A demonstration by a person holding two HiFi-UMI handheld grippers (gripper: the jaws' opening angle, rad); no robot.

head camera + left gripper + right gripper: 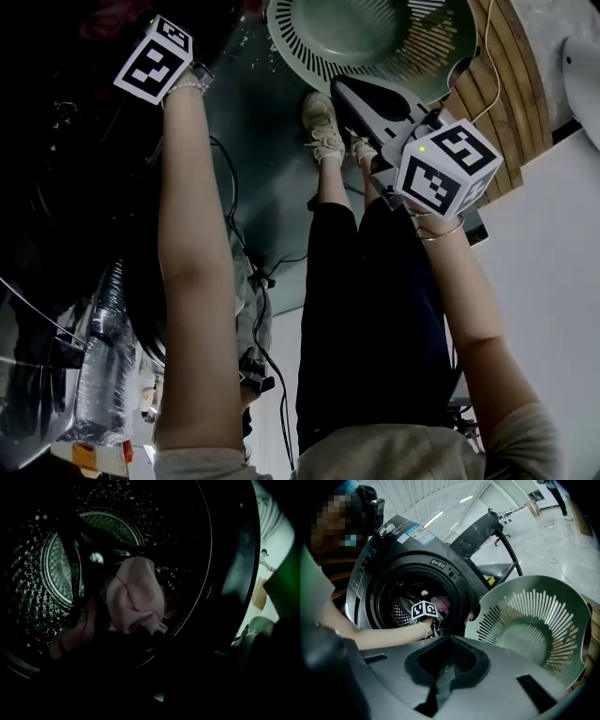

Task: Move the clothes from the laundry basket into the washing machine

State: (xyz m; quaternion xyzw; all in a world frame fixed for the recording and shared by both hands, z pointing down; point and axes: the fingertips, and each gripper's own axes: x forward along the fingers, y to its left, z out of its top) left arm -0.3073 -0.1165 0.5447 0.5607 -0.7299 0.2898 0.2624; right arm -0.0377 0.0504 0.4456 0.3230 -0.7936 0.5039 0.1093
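1 pink garment is lying inside the washing machine. Left gripper is reaching inside it; darkness is hiding its jaws, state untellable. Right gripper is hovering in front of it, jaws sitting together, empty.

Laundry day from above: the left claw, at 11 o'clock, is deep in the dark washer. The right claw, at 2 o'clock, points at the green basket at 12 o'clock. Beige shoes stand on the floor just below the basket.
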